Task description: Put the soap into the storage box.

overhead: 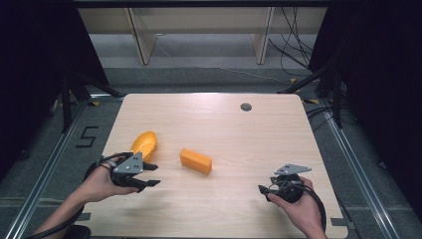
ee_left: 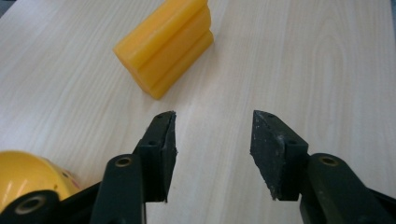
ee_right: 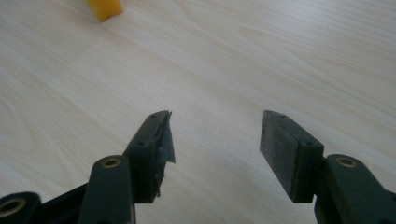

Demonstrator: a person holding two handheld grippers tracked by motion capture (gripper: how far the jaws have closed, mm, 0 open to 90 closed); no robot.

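Orange block (overhead: 196,161) lies flat on the pale wooden table (overhead: 239,134), a little left of the middle, with bare wood all around it. Going from the left side of the scene: the person's left hand (overhead: 102,181) comes in from the near left corner and holds the left gripper (overhead: 149,175), which sits just above the near left part of the table and points to the right. Its jaws are spread apart with nothing between them. Just beyond this gripper, on its far side, lies a rounded yellow-orange object (overhead: 145,143); in the left gripper view this object (ee_left: 28,179) shows at the lower left, close beside the left jaw. In the same view the block (ee_left: 164,44) lies ahead and to the left of the open jaws, apart from them, and its side shows lengthwise ridges.

Farther right, a small dark round disc (overhead: 246,106) sits in the table near the far edge. At the near right, the right hand (overhead: 298,209) holds the right gripper (overhead: 263,191), pointing left toward the middle of the table. Its jaws are also spread wide over bare wood, empty. In the right gripper view a corner of the block (ee_right: 105,9) shows at the far upper left, well apart from the jaws.
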